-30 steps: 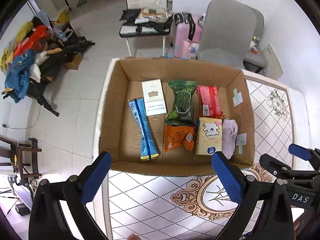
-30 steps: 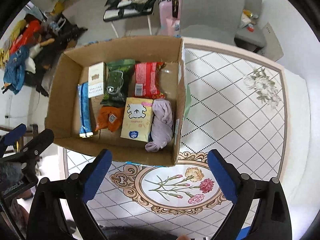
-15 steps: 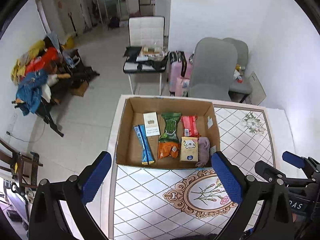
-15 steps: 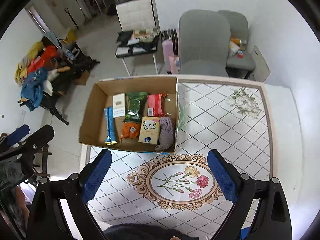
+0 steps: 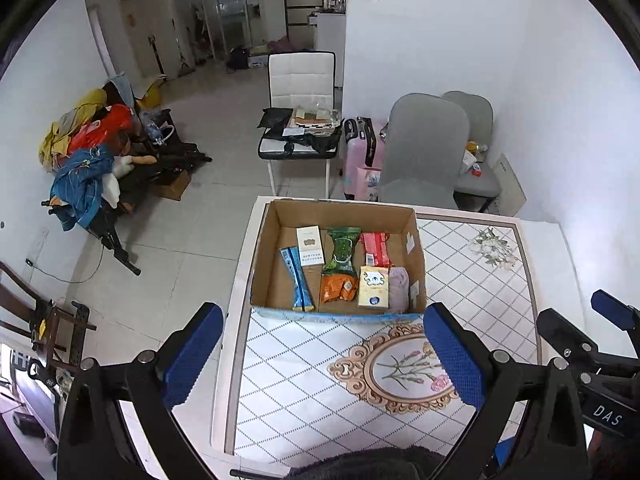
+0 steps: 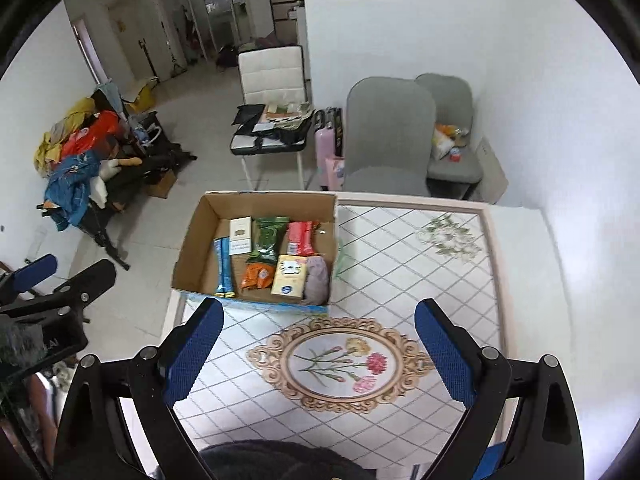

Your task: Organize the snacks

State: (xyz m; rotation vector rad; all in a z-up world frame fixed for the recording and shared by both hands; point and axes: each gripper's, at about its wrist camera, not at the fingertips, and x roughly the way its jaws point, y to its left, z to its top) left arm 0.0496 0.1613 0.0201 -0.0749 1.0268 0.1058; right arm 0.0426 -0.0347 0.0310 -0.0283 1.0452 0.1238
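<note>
From the left wrist camera I see my left gripper [image 5: 322, 354] spread wide and holding nothing, its blue pads [image 5: 194, 354] framing the patterned table [image 5: 300, 384] from well above. The cardboard box [image 5: 264, 248] sits ahead of the fingertips, at the table's far left corner, well apart from the gripper. Inside it lie a blue stick pack [image 5: 297, 278], a white carton [image 5: 309, 246], a green packet [image 5: 342, 250], a red packet [image 5: 376, 248], an orange packet [image 5: 338, 287], a yellow box [image 5: 374, 286] and a mauve bundle [image 5: 398, 290] tucked against the right wall. My right gripper [image 5: 576, 332] shows at the right edge, over the table's right side. From the right wrist camera, the right gripper [image 6: 318, 350] is also wide apart and empty, hanging over the flower medallion [image 6: 340, 364] printed on the table. The box [image 6: 192, 240] lies ahead and to the left of these fingers, not touching them, with the same snacks lined up inside. The left gripper [image 6: 60, 276] appears at the left edge, off beyond the table's side; from here I cannot tell how wide it stands.
</note>
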